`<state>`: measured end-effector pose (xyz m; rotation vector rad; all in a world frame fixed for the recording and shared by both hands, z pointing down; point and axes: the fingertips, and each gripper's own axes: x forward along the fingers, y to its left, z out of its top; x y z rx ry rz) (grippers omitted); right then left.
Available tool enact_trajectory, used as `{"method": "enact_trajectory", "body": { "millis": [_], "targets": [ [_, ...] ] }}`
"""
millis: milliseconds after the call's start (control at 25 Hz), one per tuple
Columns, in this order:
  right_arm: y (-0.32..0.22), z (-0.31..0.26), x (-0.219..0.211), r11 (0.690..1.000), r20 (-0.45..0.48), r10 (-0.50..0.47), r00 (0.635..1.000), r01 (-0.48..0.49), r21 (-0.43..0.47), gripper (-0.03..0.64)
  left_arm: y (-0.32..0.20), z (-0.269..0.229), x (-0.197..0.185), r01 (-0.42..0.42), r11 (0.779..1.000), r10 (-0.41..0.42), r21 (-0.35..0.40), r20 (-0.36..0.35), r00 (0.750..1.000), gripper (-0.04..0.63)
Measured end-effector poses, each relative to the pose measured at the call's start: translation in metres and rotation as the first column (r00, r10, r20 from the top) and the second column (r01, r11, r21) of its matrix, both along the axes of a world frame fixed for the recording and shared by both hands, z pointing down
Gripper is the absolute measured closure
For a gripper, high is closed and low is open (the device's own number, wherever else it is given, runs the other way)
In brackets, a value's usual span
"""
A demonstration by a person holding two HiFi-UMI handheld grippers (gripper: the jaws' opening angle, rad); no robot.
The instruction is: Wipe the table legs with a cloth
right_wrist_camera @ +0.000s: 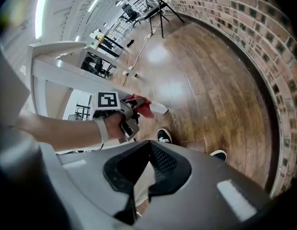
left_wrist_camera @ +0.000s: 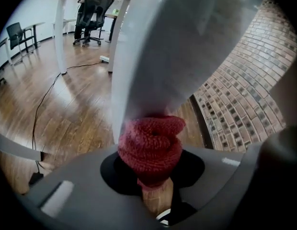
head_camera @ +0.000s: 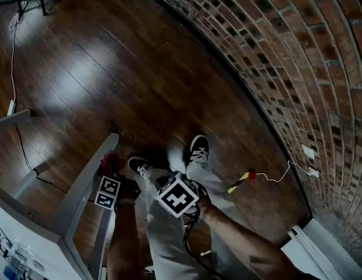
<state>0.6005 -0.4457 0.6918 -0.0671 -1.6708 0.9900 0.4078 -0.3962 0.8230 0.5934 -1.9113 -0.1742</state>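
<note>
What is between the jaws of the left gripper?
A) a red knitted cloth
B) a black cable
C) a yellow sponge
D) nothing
A: the left gripper view shows the left gripper closed on a red knitted cloth, with the white table leg just behind it.

Red knitted cloth [left_wrist_camera: 151, 147] sits between the jaws of my left gripper [head_camera: 112, 169], against the lower end of the white slanted table leg [left_wrist_camera: 158, 56] ahead of it. That leg runs left of my black-and-white shoes [head_camera: 198, 149], which stand on the dark wooden plank floor [head_camera: 111, 69]. My right gripper [right_wrist_camera: 147, 152] is right of the left one, over my trouser legs, apart from the table leg. Red brick wall [head_camera: 298, 69] lies right of the shoes. Thin cable [head_camera: 13, 69] lies on the floor, far left. Black office chair [left_wrist_camera: 93, 13] stands well behind the leg.
</note>
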Motion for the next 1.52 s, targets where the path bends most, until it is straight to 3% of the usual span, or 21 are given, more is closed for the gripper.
{"method": "enact_trajectory", "body": {
  "millis": [120, 360, 640, 720, 800, 880, 920, 1040, 1120, 1240, 1280, 1360, 1520],
  "targets": [
    [0.007, 0.023, 0.003, 1.000, -0.007, -0.022, 1.000, 0.022, -0.016, 0.614, 0.003, 0.039, 0.005, -0.038, 0.999, 0.037, -0.024, -0.015, 0.999, 0.483],
    [0.001, 0.085, 0.016, 0.997, -0.031, -0.066, 0.997, 0.065, -0.029, 0.614, -0.001, 0.115, 0.004, -0.034, 0.999, 0.034, -0.035, -0.021, 0.999, 0.483],
    [-0.011, 0.143, 0.030, 0.997, -0.082, -0.047, 0.996, 0.042, -0.060, 0.614, -0.011, 0.194, -0.001, -0.023, 0.999, 0.022, -0.043, -0.037, 0.999, 0.483],
    [-0.010, 0.156, 0.034, 0.997, -0.090, -0.058, 0.994, 0.053, -0.065, 0.614, -0.015, 0.212, -0.003, 0.019, 0.999, -0.020, -0.029, -0.048, 0.999, 0.483],
    [-0.008, 0.167, 0.037, 0.996, -0.097, -0.058, 0.994, 0.051, -0.071, 0.614, -0.018, 0.228, -0.006, 0.119, 0.993, -0.119, -0.001, -0.066, 0.991, 0.483],
    [-0.005, 0.176, 0.035, 0.996, -0.105, -0.039, 0.994, 0.030, -0.081, 0.614, -0.020, 0.237, -0.012, 0.270, 0.962, -0.266, 0.045, -0.086, 0.960, 0.483],
    [-0.003, 0.179, 0.034, 0.996, -0.109, -0.028, 0.994, 0.019, -0.087, 0.614, -0.021, 0.240, -0.016, 0.356, 0.931, -0.349, 0.078, -0.097, 0.932, 0.485],
    [0.005, 0.181, 0.029, 0.995, -0.109, -0.023, 0.994, 0.011, -0.104, 0.614, -0.026, 0.236, -0.029, 0.564, 0.803, -0.550, 0.192, -0.126, 0.826, 0.485],
    [0.010, 0.177, 0.026, 0.994, -0.101, -0.039, 0.994, 0.028, -0.108, 0.614, -0.027, 0.227, -0.037, 0.632, 0.734, -0.622, 0.248, -0.131, 0.772, 0.485],
    [0.012, 0.164, 0.021, 0.994, -0.091, -0.055, 0.994, 0.045, -0.103, 0.614, -0.024, 0.206, -0.039, 0.698, 0.658, -0.693, 0.282, -0.136, 0.708, 0.486],
    [0.009, 0.158, 0.019, 0.994, -0.089, -0.053, 0.995, 0.044, -0.100, 0.614, -0.023, 0.197, -0.039, 0.710, 0.641, -0.707, 0.291, -0.137, 0.694, 0.486],
    [0.003, 0.141, 0.016, 0.995, -0.082, -0.050, 0.995, 0.042, -0.093, 0.614, -0.023, 0.175, -0.038, 0.714, 0.631, -0.714, 0.304, -0.133, 0.687, 0.486],
    [-0.014, 0.097, 0.008, 0.996, -0.063, -0.066, 0.996, 0.062, -0.058, 0.614, -0.026, 0.119, -0.033, 0.696, 0.648, -0.697, 0.310, -0.127, 0.706, 0.486]
  ]
}}
